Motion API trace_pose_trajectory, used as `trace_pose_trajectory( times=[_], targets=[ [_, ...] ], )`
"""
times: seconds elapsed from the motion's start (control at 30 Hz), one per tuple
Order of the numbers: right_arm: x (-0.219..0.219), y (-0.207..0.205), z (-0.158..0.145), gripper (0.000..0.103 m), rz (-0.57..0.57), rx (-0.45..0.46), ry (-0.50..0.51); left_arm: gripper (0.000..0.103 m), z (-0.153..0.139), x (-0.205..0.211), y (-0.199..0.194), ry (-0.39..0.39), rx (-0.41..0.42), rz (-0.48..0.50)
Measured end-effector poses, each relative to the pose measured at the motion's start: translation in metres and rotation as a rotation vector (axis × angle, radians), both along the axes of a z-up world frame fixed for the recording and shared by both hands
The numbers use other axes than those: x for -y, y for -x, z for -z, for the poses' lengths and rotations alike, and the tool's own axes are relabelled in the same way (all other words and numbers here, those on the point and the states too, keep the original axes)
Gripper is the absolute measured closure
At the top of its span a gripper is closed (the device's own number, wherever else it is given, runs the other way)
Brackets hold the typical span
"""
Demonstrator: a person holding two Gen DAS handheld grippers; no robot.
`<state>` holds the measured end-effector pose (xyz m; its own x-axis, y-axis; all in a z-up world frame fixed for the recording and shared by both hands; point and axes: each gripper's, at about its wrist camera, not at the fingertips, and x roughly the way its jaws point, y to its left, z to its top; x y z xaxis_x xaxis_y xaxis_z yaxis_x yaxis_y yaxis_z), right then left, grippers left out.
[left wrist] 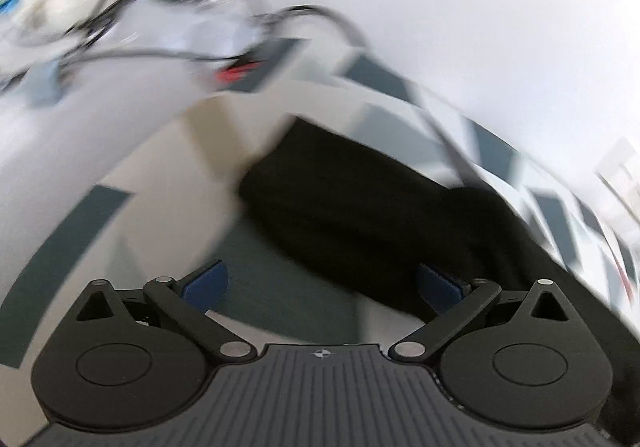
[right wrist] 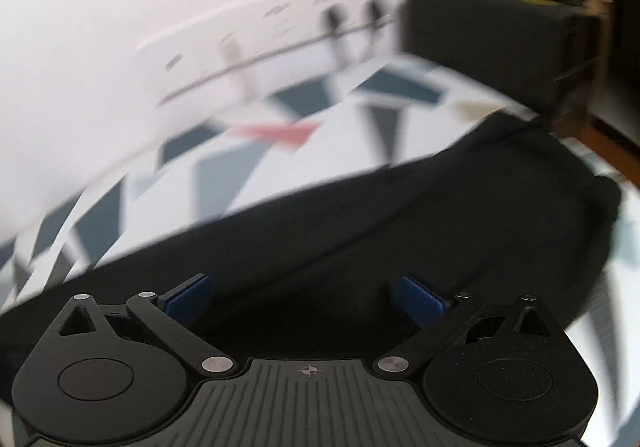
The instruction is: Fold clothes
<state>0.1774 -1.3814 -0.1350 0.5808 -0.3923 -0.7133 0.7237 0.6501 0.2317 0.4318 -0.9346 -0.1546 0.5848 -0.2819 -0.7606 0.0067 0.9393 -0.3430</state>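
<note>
Ahead of both spread grippers, a black garment [right wrist: 360, 215] lies on a patterned sheet [right wrist: 280, 151].
Soft, limp cloth; its edge looks best to pinch.

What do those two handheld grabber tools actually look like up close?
Both look alike. The left gripper and right gripper each have a ribbed grey body with a small crosshair mark, two round black discs, black linkage arms with silver pivot pins, and blue finger pads at the tips. No hands or sleeves show.
</note>
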Motion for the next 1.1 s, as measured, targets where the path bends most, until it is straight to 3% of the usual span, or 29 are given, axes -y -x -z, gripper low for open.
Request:
trace_pose_trajectory(
  times=[0.17,0.2,0.3,0.5,0.87,1.03,1.1],
  targets=[
    [-0.050,-0.043,0.011,0.003,-0.193,-0.047,0.023,0.006,0.004,-0.013,-0.029,0.105,0.041,-0.144],
    [-0.057,-0.048,0.010,0.003,-0.214,-0.060,0.023,0.015,0.004,-0.012,-0.033,0.119,0.053,-0.155],
    [-0.074,-0.060,0.015,0.002,-0.244,-0.133,0.041,0.093,0.011,-0.005,-0.043,0.084,0.024,-0.113],
    [-0.101,-0.055,0.018,0.001,-0.321,-0.205,0.113,0.093,0.009,0.006,-0.021,-0.035,0.052,-0.046],
    [-0.114,-0.044,0.015,0.001,-0.346,-0.284,0.062,0.093,0.006,-0.051,0.049,0.002,0.011,-0.082],
    [-0.120,-0.045,0.006,0.001,-0.332,-0.284,0.032,0.093,0.004,-0.060,0.042,-0.034,0.057,-0.065],
    [-0.121,-0.046,0.001,0.001,-0.321,-0.269,0.021,0.091,0.003,-0.061,0.032,-0.083,0.108,-0.062]
  ],
)
